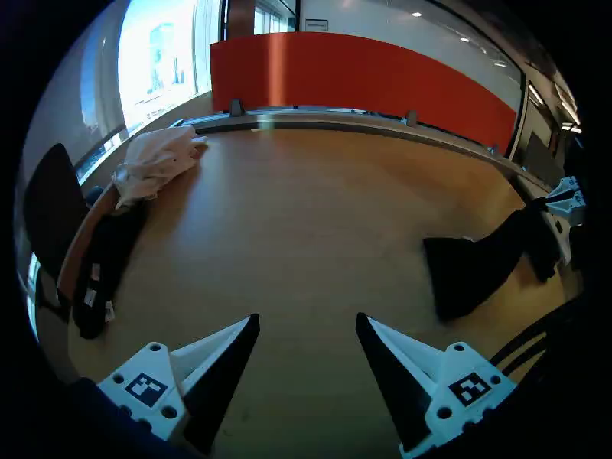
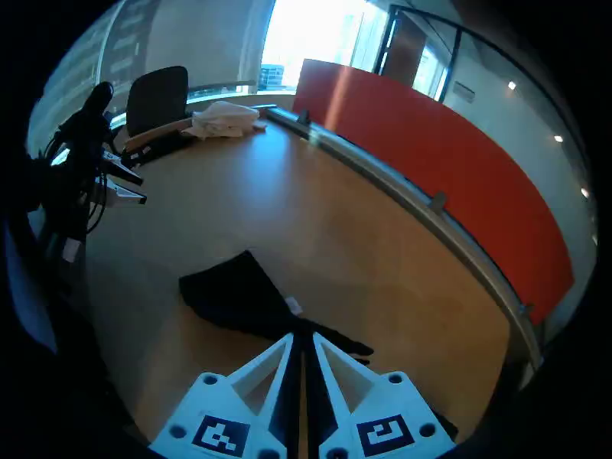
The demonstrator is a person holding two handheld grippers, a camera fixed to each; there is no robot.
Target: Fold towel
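- Black on pale wood: the black towel (image 2: 237,294) lies rumpled on the surface (image 2: 306,206), with one edge drawn up into my right gripper (image 2: 304,336); its jaws are closed on the fabric with barely a slit between them.
- My left gripper (image 1: 307,317) hangs over bare wood with its jaws spread wide and nothing between them; in the left gripper view the towel sits well off to that gripper's right, one end rising towards the right gripper at the edge of the picture.
- I judge the step to be the opening one: one edge is pinched, the cloth is bunched rather than flat, and no fold is laid yet.
- The next move, as I see it, calls for the left gripper to cross to the towel and take a second corner on the same edge; then both can pull the cloth taut and spread it before any fold.
- Pose: the right gripper is held low and tipped down at the surface, close over the cloth; the left is higher, looking along the surface towards the orange partition (image 1: 359,76).
- A white cloth heap (image 1: 157,161) and a dark chair (image 2: 157,96) sit at the far end, well apart from the towel; I leave them alone.
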